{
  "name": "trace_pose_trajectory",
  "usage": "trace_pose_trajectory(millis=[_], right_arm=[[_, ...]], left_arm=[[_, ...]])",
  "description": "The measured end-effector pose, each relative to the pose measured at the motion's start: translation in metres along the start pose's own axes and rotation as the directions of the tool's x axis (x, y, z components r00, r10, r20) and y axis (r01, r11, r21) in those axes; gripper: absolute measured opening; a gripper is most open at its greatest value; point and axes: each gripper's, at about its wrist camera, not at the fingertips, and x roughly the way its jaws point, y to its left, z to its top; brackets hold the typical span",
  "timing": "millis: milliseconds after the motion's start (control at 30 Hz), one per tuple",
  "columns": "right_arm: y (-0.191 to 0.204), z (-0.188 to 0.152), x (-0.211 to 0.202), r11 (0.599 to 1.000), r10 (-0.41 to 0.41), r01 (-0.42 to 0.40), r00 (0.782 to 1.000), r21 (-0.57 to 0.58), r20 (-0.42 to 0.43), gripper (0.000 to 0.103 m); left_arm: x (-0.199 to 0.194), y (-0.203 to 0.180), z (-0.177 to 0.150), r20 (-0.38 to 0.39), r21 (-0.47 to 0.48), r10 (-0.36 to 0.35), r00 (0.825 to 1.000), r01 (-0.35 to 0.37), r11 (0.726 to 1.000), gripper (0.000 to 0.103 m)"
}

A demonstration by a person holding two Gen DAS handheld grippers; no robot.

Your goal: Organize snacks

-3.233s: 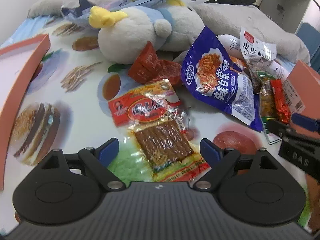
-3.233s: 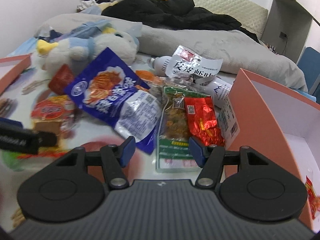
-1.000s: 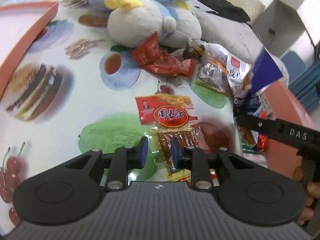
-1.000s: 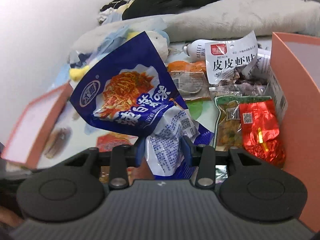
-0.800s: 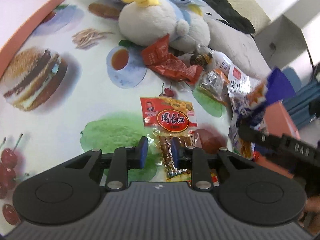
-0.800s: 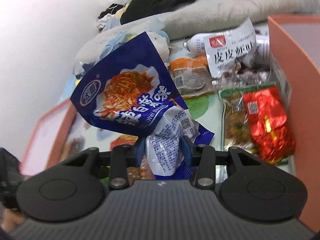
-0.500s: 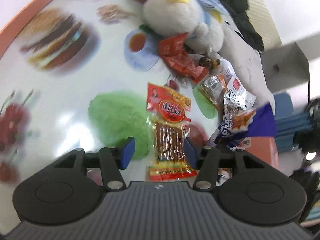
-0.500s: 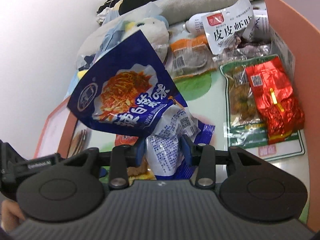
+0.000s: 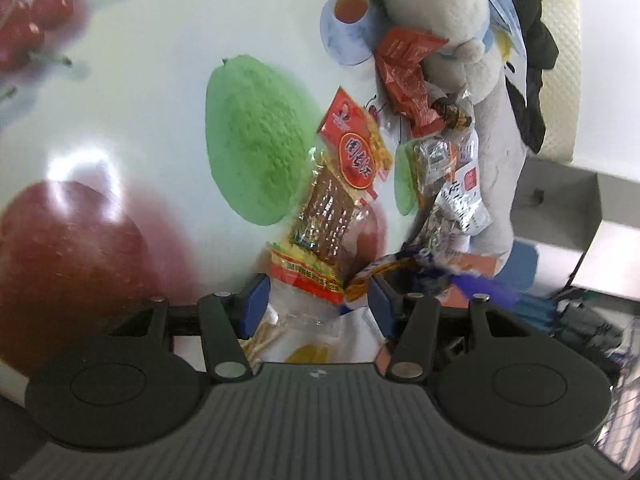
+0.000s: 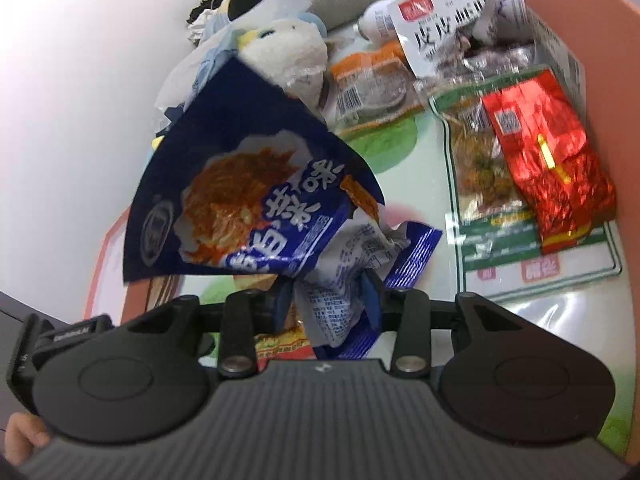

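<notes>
The right gripper (image 10: 326,294) pinches the blue noodle bag (image 10: 248,204), lifted beside the orange box (image 10: 608,80). The left gripper (image 9: 314,306) fingers have just spread, straddling the red jerky packet (image 9: 340,196) unpressed. Most snacks remain loose near the orange box; sorting appears barely started.

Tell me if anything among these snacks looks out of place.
A grey-and-white plush toy with a yellow tuft lies among the snack packets, a crumpled red foil wrapper resting against it. It is no snack.

A grey plush toy (image 9: 448,20) with a yellow tuft lies on the tabletop (image 9: 140,100), whose glossy cover is printed with cherries, a green fruit and a teacup. Behind it, black clothing (image 9: 536,60) is heaped against a quilted cream headboard (image 9: 564,92).
</notes>
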Motion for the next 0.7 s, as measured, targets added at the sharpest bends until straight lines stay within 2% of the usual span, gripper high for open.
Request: trace_pose_trajectory(millis=[133,300,367,467,600,667,700], right_arm=[[-0.001,-0.001,-0.001,1.0,0.009,-0.009,1.0,0.004,-0.003,0.038],[-0.001,-0.001,-0.001,1.0,0.009,-0.01,1.0,-0.004,-0.004,0.036],[-0.001,-0.001,-0.002,1.0,0.007,-0.007,1.0,-0.001,-0.001,0.035],[-0.001,0.0,-0.003,1.0,-0.008,0.008,1.0,0.003,0.012,0.034],[-0.004,0.001,-0.008,1.0,-0.019,0.019,1.0,0.007,0.022,0.034],[-0.005,0.001,-0.012,0.999,-0.034,0.034,0.999,-0.002,0.028,0.033],[-0.005,0.0,-0.013,0.999,-0.036,0.037,0.999,-0.004,0.029,0.033]], left_arm=[[0.004,-0.002,0.0,0.02,0.003,-0.025,0.999,0.025,1.0,0.059],[0.014,-0.011,-0.004,0.041,0.061,-0.018,0.999,0.015,0.998,0.055],[0.018,-0.016,-0.007,0.064,0.103,0.006,0.998,-0.012,0.995,0.042],[0.024,-0.021,-0.008,0.093,0.142,0.02,0.995,-0.034,0.989,0.035],[0.029,-0.027,-0.006,0.137,0.202,0.022,0.99,-0.05,0.978,0.033],[0.033,-0.033,-0.007,0.156,0.25,0.046,0.987,-0.084,0.965,0.021],[0.035,-0.035,-0.007,0.163,0.264,0.052,0.985,-0.095,0.96,0.02]])
